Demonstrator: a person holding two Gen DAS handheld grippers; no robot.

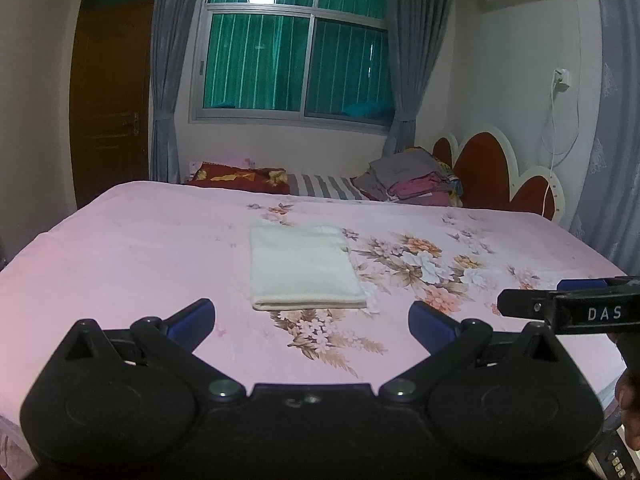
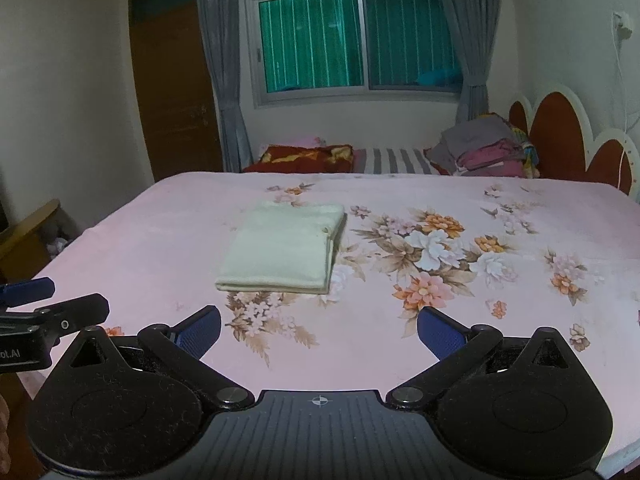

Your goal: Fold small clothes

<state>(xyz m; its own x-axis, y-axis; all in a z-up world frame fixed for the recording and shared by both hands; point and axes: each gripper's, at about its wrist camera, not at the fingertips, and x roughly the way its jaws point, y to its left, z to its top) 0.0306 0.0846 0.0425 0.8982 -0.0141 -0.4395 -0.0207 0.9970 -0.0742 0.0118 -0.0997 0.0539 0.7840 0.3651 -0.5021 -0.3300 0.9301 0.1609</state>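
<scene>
- Pink floral-sheeted bed (image 1: pixel 140 264) fills the room.
- Folded cream-white cloth (image 1: pixel 302 266) lies mid-bed, toward the near edge.
- Left gripper (image 1: pixel 312 316) gapes wide, empty.
- Right gripper (image 2: pixel 319 326) likewise spread, holding nothing.

The pink bedsheet (image 2: pixel 160 240) lies bare around the folded cloth (image 2: pixel 282 250) on every side, so both wide-open grippers have open room to reach it. The left gripper (image 1: pixel 312 316) and right gripper (image 2: pixel 319 328) sit side by side, near each other. A clothes pile (image 2: pixel 484 152) and pillow (image 2: pixel 304 158) stand well apart at the far edge.
</scene>
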